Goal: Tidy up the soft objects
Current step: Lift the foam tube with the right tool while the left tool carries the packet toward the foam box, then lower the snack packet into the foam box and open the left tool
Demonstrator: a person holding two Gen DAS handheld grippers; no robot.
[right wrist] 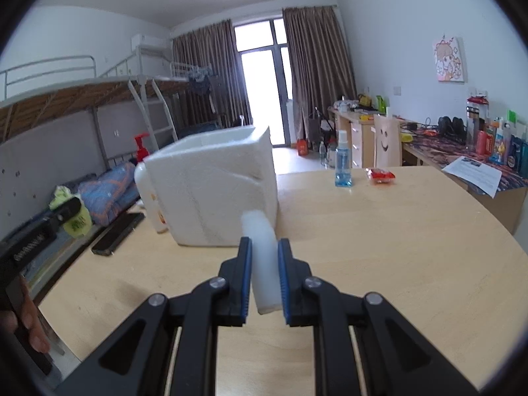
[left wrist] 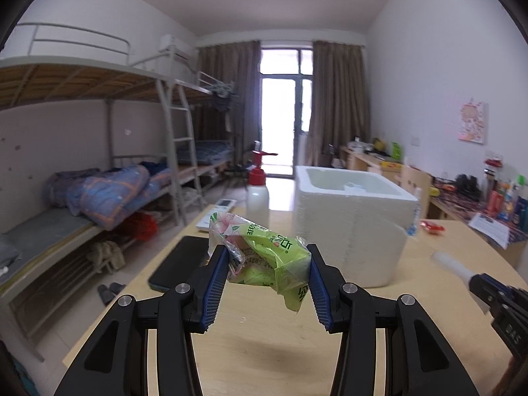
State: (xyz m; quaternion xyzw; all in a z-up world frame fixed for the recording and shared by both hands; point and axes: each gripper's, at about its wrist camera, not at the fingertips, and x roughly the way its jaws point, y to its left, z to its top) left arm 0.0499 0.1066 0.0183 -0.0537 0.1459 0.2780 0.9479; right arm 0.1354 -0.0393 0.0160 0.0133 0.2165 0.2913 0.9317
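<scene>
Above the wooden table [left wrist: 264, 356], the green tissue pack [left wrist: 269, 257] hangs squeezed in the left gripper [left wrist: 268, 274], lifted probably to go into the foam box [left wrist: 353, 227] just beyond. The right gripper [right wrist: 265, 275] is closed around a white foam piece [right wrist: 262, 260], near the same box.

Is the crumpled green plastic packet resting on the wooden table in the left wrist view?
No: the crumpled green plastic packet hangs pinched in the left gripper, clear of the light wooden table.
</scene>
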